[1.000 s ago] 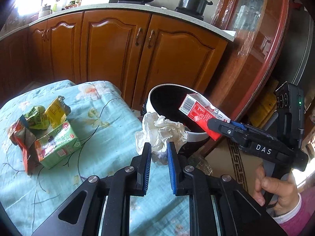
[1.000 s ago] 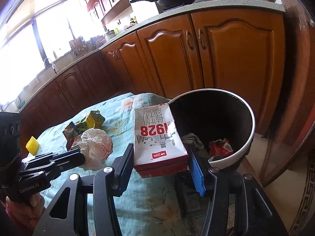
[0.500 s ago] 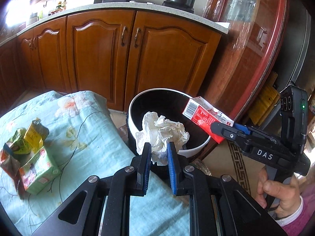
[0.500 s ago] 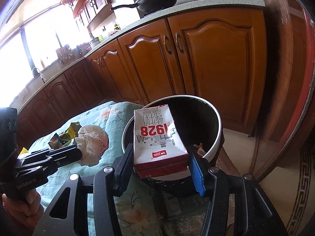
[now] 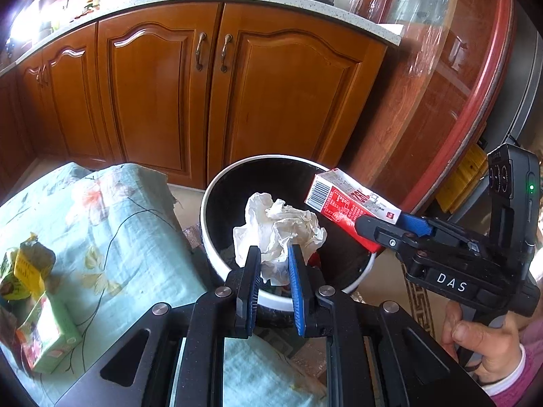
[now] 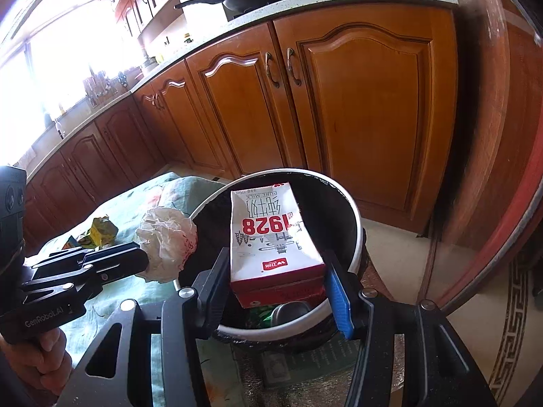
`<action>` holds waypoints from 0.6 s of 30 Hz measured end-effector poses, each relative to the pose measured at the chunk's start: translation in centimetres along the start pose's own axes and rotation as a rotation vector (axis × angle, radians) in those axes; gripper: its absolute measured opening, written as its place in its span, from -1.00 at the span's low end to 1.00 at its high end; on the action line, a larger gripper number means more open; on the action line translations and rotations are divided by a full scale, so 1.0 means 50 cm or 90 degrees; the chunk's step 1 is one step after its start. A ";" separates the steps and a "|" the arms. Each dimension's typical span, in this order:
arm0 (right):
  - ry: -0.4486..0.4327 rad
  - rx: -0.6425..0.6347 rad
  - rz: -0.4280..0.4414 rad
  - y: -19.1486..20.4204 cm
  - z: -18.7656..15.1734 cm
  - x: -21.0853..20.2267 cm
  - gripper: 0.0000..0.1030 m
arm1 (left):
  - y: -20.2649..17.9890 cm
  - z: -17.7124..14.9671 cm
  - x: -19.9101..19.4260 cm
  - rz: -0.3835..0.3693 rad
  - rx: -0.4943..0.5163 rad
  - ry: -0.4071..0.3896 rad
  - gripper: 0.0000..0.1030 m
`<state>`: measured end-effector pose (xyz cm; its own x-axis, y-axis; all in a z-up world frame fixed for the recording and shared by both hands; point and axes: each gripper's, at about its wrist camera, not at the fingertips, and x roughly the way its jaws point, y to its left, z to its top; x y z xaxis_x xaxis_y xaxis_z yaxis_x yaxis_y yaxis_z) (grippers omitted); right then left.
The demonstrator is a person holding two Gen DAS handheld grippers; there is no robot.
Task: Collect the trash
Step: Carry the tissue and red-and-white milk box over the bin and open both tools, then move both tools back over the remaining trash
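Left wrist view: left claw (image 5: pixel 274 264) pinches the crumpled tissue (image 5: pixel 278 230) over the bin (image 5: pixel 217 257); at three o'clock, "DAS" on the right claw (image 5: pixel 393 224).

Right wrist view: right claw (image 6: pixel 276 271) clamps the milk carton (image 6: pixel 271 234), "1928" and "PURE MILK" upside down, above the bin's (image 6: pixel 353 224) open mouth; "GenRobot.AI" on the left claw (image 6: pixel 149 254) at nine o'clock.

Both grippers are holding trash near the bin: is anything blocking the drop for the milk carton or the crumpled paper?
Nothing visible blocks either. The bin has no lid. The milk carton in the right gripper and the crumpled paper in the left gripper both appear over its mouth, with only earlier trash at the bottom.
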<state>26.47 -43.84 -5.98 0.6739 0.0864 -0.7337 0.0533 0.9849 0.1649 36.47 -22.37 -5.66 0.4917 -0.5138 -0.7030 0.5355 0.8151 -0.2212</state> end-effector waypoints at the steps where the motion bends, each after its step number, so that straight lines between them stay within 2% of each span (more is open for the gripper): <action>1: 0.003 -0.001 -0.002 -0.002 0.001 0.005 0.02 | -0.003 0.004 0.005 0.001 0.000 0.003 -0.71; 10: 0.024 0.012 -0.006 -0.020 0.012 0.043 0.02 | 0.002 0.032 0.055 -0.002 -0.010 0.026 -0.67; 12: 0.030 0.017 -0.003 -0.024 0.018 0.052 0.03 | 0.003 0.040 0.067 0.000 -0.015 0.032 -0.56; 14: 0.037 0.029 0.002 -0.030 0.020 0.059 0.06 | 0.003 0.046 0.072 0.001 -0.023 0.032 -0.33; 16: 0.034 0.042 0.001 -0.036 0.019 0.058 0.22 | 0.005 0.038 0.061 0.007 -0.026 0.020 -0.09; 18: 0.024 0.052 0.004 -0.037 0.013 0.049 0.31 | 0.011 0.027 0.045 0.011 -0.030 0.008 0.04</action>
<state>28.52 -45.56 -7.65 0.6467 0.0995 -0.7562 0.1099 0.9689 0.2215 38.79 -23.43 -6.46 0.4923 -0.4961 -0.7152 0.4940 0.8358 -0.2397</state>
